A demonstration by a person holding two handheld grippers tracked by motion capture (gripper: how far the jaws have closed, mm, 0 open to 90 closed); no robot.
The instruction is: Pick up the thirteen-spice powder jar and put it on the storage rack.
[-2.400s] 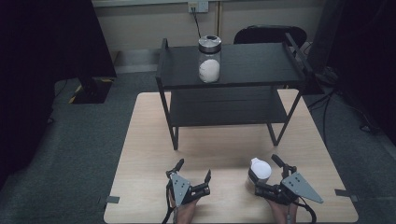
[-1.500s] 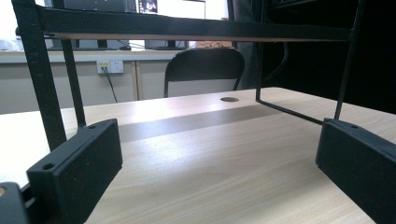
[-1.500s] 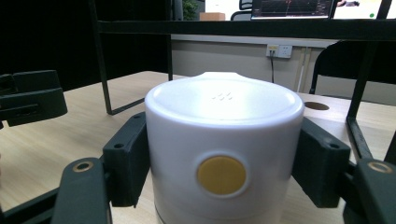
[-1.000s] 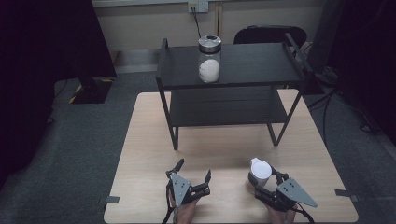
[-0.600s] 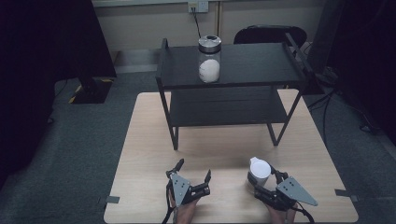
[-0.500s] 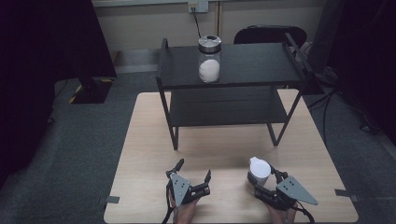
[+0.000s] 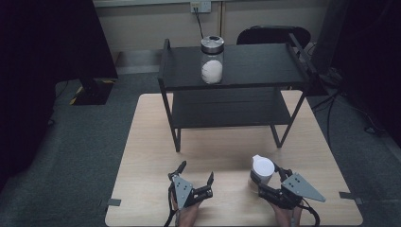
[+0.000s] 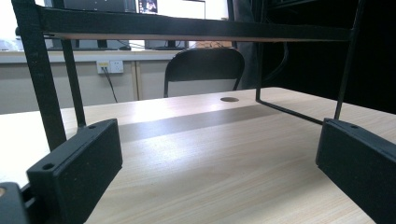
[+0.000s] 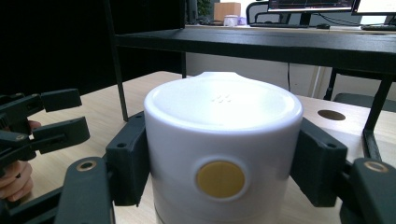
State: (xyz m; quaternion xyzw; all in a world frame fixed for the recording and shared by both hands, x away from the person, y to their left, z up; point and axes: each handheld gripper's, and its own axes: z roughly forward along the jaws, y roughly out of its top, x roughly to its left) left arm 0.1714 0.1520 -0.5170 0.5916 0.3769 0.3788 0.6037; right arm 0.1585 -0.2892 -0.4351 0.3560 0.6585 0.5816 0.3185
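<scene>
A white round container (image 7: 262, 168) with a yellow dot on its side (image 9: 220, 178) stands upright, low over the table's near right part. My right gripper (image 7: 263, 177) is shut on it, a black pad (image 9: 128, 158) pressing each side. To its left my left gripper (image 7: 196, 171) rests near the front edge, its jaws wide apart with bare table between them (image 8: 217, 177). A glass jar (image 7: 211, 59) with a metal lid and something white inside stands on the top of a black shelf rack (image 7: 255, 66).
The rack takes up the far half of the wooden table (image 7: 151, 142), its thin legs (image 8: 46, 93) ahead of both grippers. A black chair (image 7: 272, 35) stands behind the table. The right gripper view has the left gripper (image 9: 51, 119) at its left.
The right gripper's jaws have closed on the white container and lifted it slightly. The left gripper has stayed where it was.
</scene>
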